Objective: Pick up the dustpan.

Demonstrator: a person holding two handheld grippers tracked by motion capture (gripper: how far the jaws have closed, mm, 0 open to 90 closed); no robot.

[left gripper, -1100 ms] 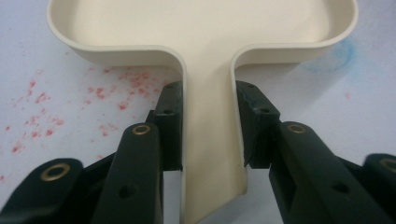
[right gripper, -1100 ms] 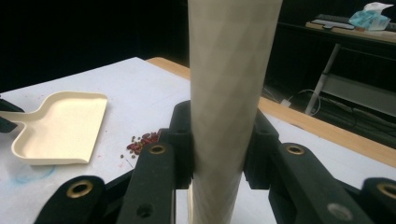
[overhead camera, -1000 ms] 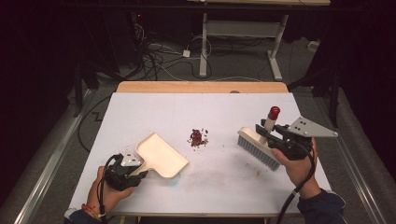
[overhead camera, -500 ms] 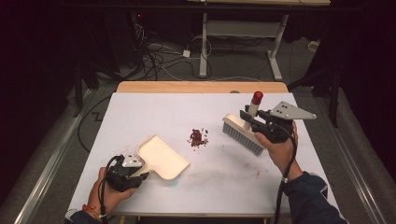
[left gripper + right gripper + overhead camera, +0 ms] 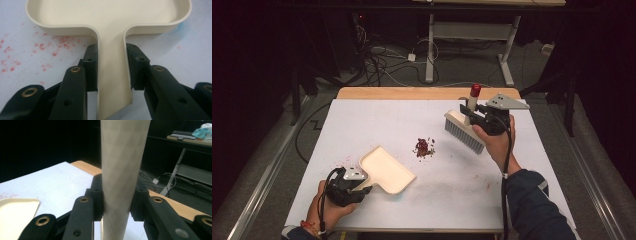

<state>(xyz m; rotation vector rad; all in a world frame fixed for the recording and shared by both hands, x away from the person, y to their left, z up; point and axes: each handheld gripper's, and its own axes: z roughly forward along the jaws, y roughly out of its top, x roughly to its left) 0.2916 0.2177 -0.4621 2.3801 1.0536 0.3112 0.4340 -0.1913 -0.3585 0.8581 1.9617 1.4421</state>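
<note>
Inside, the cream dustpan [image 5: 387, 170] holds nothing, crumbs [image 5: 424, 147] lying beside it.

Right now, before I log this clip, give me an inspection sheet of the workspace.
Surface: white table, red specks and stains near the dustpan.
Job's things: cream dustpan flat on the table; brush held above it, bristles down; crumb pile between them.
Clutter: nothing seen.
Grippers: left tongs shut on the dustpan's handle; right tongs shut on the brush's handle.
Cables: one trails from each gripper; a tangle lies on the floor beyond the table.
Surroundings: dark room, desk frame behind.
</note>
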